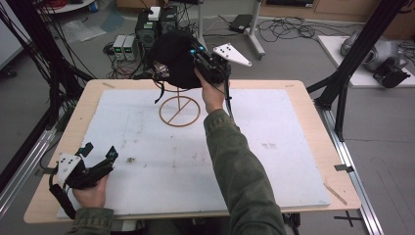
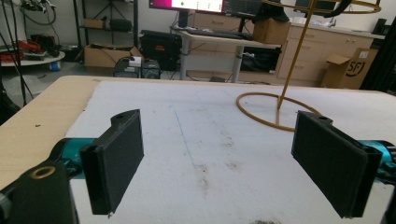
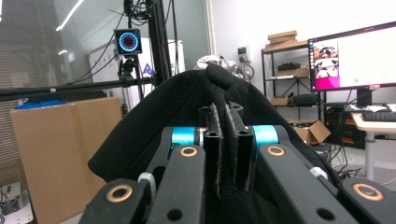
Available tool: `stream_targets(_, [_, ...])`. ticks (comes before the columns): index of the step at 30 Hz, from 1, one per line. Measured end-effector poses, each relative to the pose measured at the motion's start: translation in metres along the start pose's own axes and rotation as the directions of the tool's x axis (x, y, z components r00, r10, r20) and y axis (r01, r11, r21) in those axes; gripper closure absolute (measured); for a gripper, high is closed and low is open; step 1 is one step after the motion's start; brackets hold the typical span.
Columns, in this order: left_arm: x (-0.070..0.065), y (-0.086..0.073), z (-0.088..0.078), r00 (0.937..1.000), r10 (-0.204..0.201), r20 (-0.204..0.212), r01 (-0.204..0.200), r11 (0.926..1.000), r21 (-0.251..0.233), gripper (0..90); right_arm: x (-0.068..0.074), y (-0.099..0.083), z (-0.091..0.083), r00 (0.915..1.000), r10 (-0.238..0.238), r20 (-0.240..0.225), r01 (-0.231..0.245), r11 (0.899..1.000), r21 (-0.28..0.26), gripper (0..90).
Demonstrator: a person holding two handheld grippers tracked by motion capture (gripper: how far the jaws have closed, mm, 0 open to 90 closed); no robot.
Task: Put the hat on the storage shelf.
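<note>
Clearly soft goods: the hat is black cloth, limp and light, and it sags around whatever carries it. In the high view it hangs at the table's twelve o'clock edge, above the gold wire stand, whose ring base sits on the white mat. Whether the cloth already touches the stand's top hoop cannot be told from here.

The right gripper has its jaws pinched together on a fold of the hat; in the right gripper view the two pads meet with fabric bunched between and draped over them. That thin pinch should be enough, since the hat likely weighs little, but cloth can creep out of a small bite, so a deeper hold on the brim or a seam would be safer than loose crown fabric. Nothing about it looks fragile or slippery.

The left gripper rests at the table's seven o'clock corner, jaws spread wide and empty, aimed across the mat towards the stand. The stand looks light and tippy; steadying it may help.
</note>
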State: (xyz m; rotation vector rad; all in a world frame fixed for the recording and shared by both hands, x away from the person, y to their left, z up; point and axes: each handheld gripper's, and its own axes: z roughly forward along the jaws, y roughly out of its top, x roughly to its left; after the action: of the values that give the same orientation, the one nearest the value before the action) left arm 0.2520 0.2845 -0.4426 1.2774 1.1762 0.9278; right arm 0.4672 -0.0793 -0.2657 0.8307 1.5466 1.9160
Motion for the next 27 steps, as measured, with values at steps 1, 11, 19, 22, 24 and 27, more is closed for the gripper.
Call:
stream_targets(1, [0.000,0.000,0.000,1.0000,0.001,0.002,-0.001,1.0000,0.000,17.0,0.001,-0.001,0.002,1.0000,-0.001,-0.005,0.001,1.000,0.007,87.0])
stream_targets(11, [0.000,0.000,0.000,1.0000,-0.004,0.002,0.004,1.0000,-0.006,17.0,0.008,-0.015,0.014,0.9998,-0.008,-0.020,0.009,0.999,0.050,87.1])
stream_targets(19, [0.001,0.000,0.001,1.0000,-0.005,0.005,0.005,1.0000,-0.007,17.1,0.008,-0.021,0.019,0.9999,-0.014,-0.006,0.015,0.996,0.088,87.0])
stream_targets(22, [0.001,0.000,0.001,0.9999,-0.007,0.008,0.007,1.0000,-0.003,17.1,0.008,-0.021,0.019,0.9996,-0.027,-0.002,0.027,0.994,0.106,86.8])
stream_targets(24, [0.002,0.000,0.001,1.0000,-0.007,0.007,0.007,1.0000,-0.005,17.1,0.008,-0.021,0.019,0.9995,-0.033,-0.006,0.033,0.992,0.119,86.4])
stream_targets(27, [0.001,0.000,0.002,0.9999,-0.008,0.008,0.008,1.0000,-0.004,17.0,0.008,-0.021,0.019,0.9994,-0.030,-0.017,0.032,0.991,0.127,84.9])
